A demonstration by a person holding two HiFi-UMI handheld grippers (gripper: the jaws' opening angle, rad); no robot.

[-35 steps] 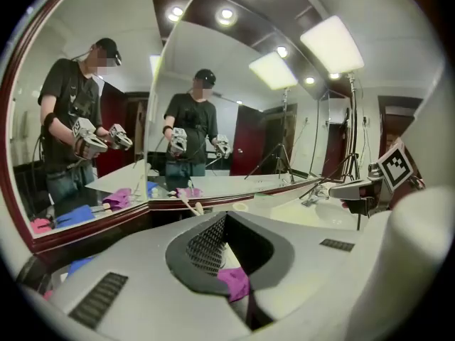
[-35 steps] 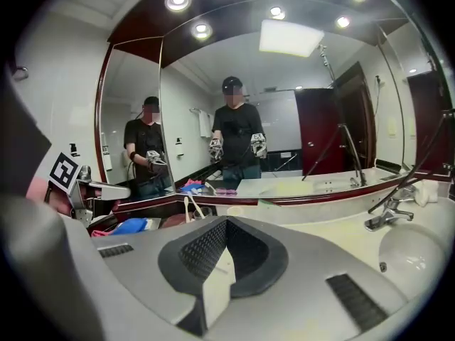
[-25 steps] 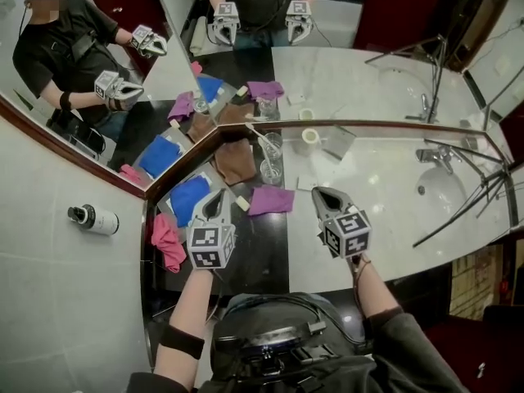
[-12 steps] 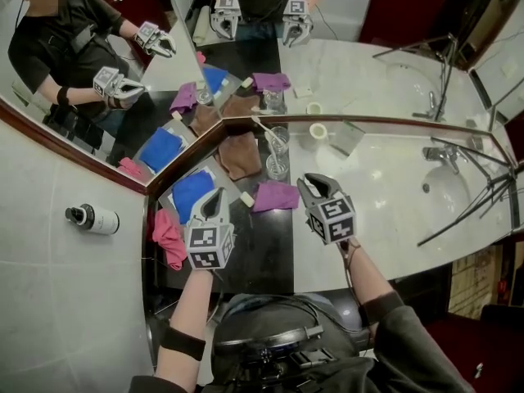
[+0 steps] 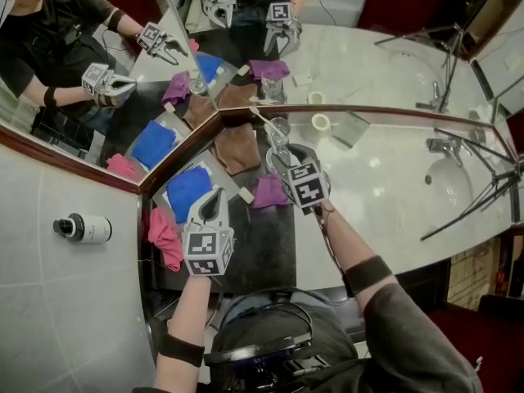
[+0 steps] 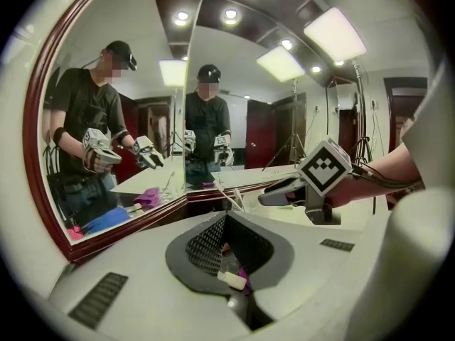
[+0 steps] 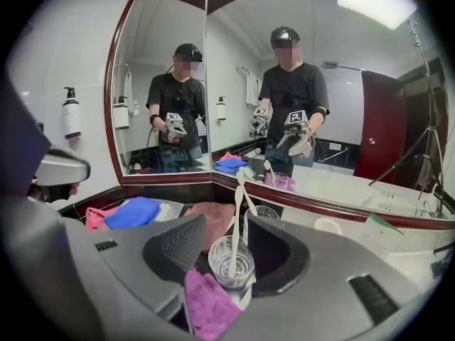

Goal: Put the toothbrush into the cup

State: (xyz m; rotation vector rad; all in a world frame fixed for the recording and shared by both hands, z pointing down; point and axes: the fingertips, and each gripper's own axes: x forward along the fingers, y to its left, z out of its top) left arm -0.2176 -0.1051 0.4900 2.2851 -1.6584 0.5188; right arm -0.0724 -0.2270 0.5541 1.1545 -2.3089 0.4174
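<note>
Tongs on the right (image 7: pixel 227 251) have just been opening, and now they are wide apart. They do not squeeze anything. A clear glass cup (image 7: pixel 231 261) stands between them on the dark worktop (image 5: pixel 262 244). The white toothbrush (image 7: pixel 234 226) is already in this cup, head up, leaning on the rim. A purple cloth (image 7: pixel 210 300) lies just in front of the cup, under the tongs.

The left tongs (image 6: pixel 227 240) are closed and hold nothing. They hang above the dark worktop, off to the left of the cup. A small white block (image 6: pixel 231 280) lies on the worktop under them. Next to it is a blue cloth (image 5: pixel 188 193), and a pink cloth (image 5: pixel 162 236) lies at the left edge.

Just behind the first cup stands a second glass cup (image 7: pixel 264 213) with its own toothbrush (image 7: pixel 247 190). A brown cloth (image 5: pixel 236 150) lies to the left of that cup. Behind all of this is the big mirror (image 5: pixel 344 56). Far to the right is a white sink (image 5: pixel 446 182).
</note>
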